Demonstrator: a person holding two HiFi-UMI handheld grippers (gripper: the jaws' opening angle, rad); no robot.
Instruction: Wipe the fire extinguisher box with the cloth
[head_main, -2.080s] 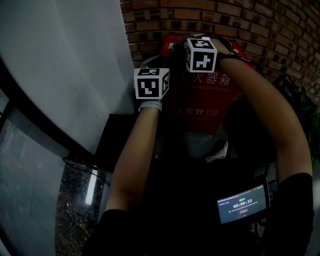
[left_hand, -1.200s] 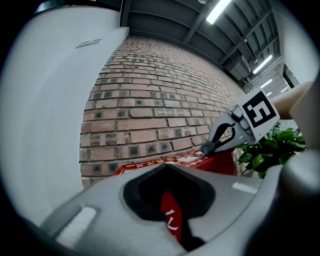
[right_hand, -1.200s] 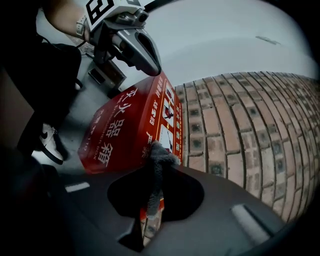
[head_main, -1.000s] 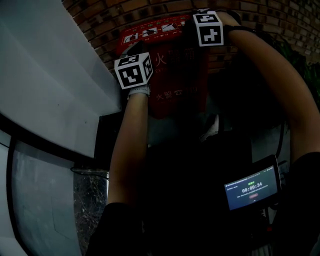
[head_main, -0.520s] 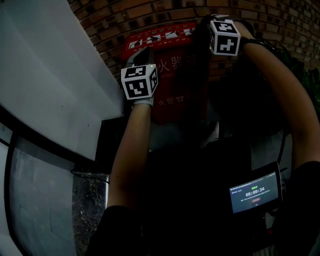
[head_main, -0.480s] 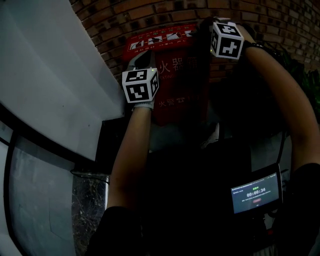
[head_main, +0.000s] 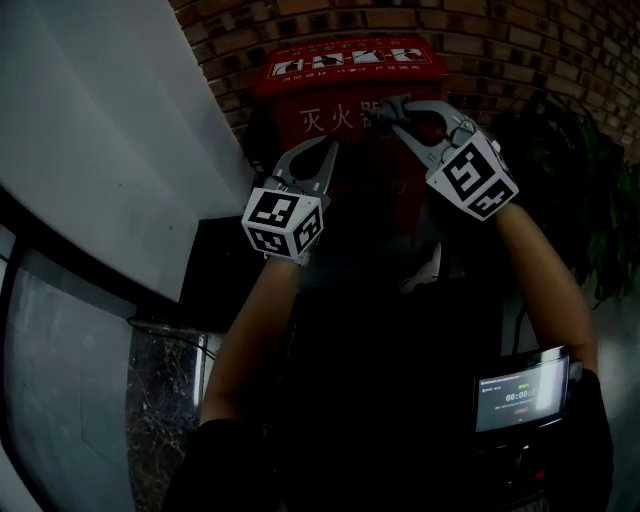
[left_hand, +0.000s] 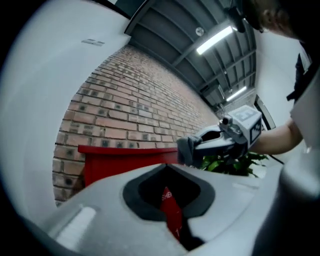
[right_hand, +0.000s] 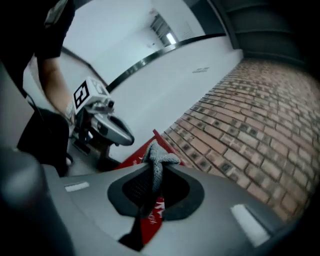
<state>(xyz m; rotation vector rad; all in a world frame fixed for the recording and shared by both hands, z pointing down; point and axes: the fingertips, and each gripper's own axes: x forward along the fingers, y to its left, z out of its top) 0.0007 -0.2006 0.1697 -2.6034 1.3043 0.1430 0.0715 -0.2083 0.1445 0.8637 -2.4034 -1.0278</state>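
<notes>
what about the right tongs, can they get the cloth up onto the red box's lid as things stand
Probably yes. The right tongs, shut on the cloth, sit at the front of the red box just below its lid, and nothing visible lies between them.

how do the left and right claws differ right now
The right claw is shut on the grey cloth; the left claw is shut on nothing. In the head view the right claw reaches higher up the red fire extinguisher box, by its white lettering, while the left claw sits lower, near the box's left side. The right claw leans left, the left claw leans right. Shared: both point at the box.
</notes>
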